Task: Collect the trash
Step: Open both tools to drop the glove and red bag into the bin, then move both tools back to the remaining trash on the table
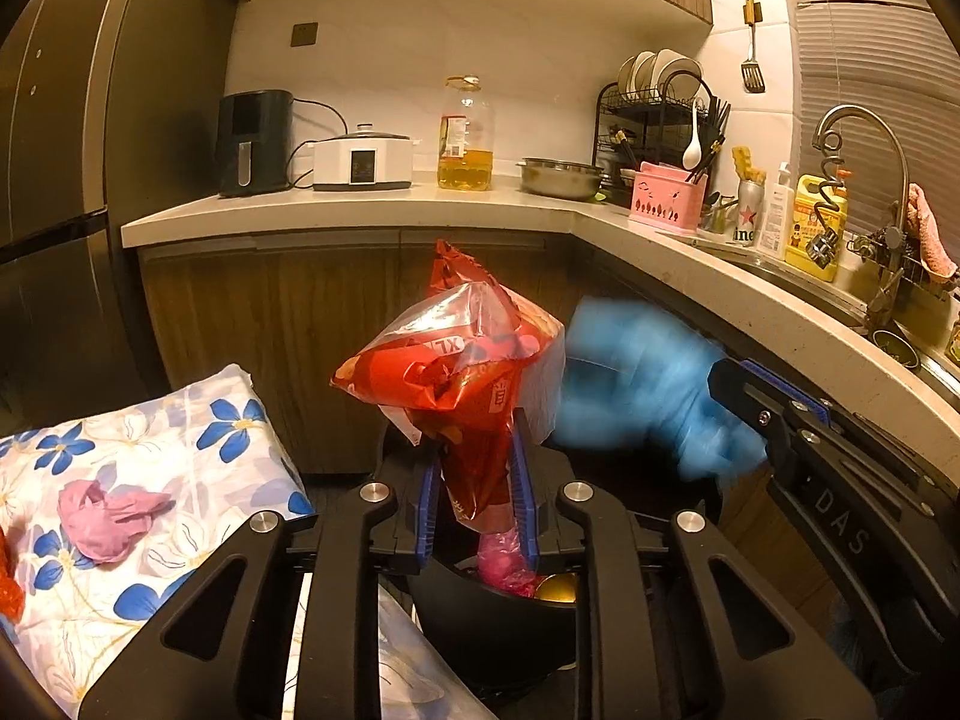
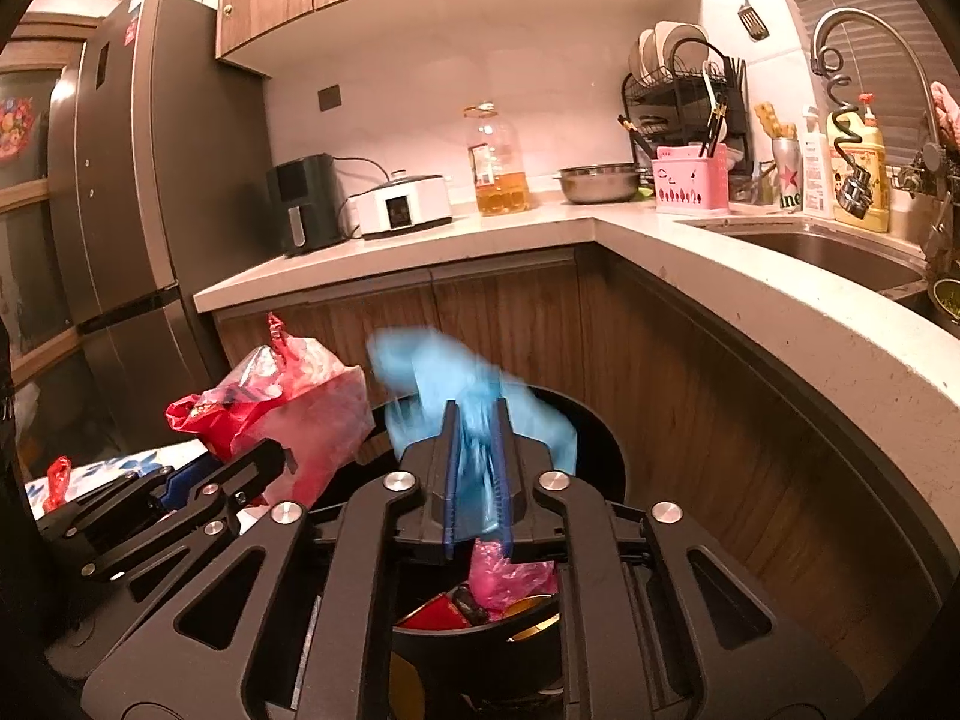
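My left gripper [image 1: 474, 462] is shut on a red snack wrapper inside a clear plastic bag [image 1: 462, 372] and holds it above a black trash bin [image 1: 480, 618]. My right gripper [image 2: 477, 432] is shut on a blue plastic bag [image 2: 474, 384], blurred by motion, over the same bin [image 2: 594, 438]. The bin holds pink plastic [image 2: 504, 576], a red wrapper [image 2: 432, 612] and something gold. In the left wrist view the blue bag [image 1: 636, 378] and the right gripper [image 1: 750, 402] show to the right. In the right wrist view the red bag [image 2: 282, 408] and the left gripper [image 2: 240, 474] show to the left.
A floral cloth surface [image 1: 138, 480] at left carries a crumpled pink bag [image 1: 108, 516] and a red scrap [image 1: 9, 588]. An L-shaped counter [image 2: 720, 276] holds appliances, an oil bottle [image 2: 495, 162], a dish rack and a sink [image 2: 828, 252]. A fridge [image 2: 132, 180] stands at left.
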`<control>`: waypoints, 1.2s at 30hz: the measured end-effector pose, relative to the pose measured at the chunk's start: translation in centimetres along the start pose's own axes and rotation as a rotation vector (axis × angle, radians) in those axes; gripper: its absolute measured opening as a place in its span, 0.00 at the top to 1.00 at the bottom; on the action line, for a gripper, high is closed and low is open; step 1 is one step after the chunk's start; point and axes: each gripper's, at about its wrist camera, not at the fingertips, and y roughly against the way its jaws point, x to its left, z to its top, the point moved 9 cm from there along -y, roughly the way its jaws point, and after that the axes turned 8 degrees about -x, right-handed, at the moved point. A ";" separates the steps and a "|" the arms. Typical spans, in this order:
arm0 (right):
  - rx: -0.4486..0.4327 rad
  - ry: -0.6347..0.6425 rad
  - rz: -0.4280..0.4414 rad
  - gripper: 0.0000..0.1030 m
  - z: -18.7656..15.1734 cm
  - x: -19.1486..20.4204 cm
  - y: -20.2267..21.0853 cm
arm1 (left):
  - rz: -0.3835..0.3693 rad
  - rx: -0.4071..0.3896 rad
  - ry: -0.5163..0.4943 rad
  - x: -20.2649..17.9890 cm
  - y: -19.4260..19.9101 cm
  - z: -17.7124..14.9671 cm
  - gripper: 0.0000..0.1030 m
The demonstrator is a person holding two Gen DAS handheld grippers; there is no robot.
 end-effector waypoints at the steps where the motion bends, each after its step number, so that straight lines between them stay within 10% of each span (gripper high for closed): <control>1: 0.001 0.000 -0.003 0.80 -0.1 -0.1 0.0 | 0.001 0.000 0.001 0.0 0.0 0.0 0.74; 18: 0.010 -0.011 -0.033 0.45 -1.1 -0.2 1.9 | 0.076 -0.009 0.039 3.0 2.3 -1.1 0.21; 27: -0.004 0.015 -0.027 0.23 -2.4 2.0 4.8 | 0.196 -0.044 0.024 6.3 7.2 -2.3 0.09; 36: 0.017 0.035 0.035 0.22 -4.7 6.7 7.5 | 0.335 -0.062 0.037 11.7 13.2 -4.3 0.07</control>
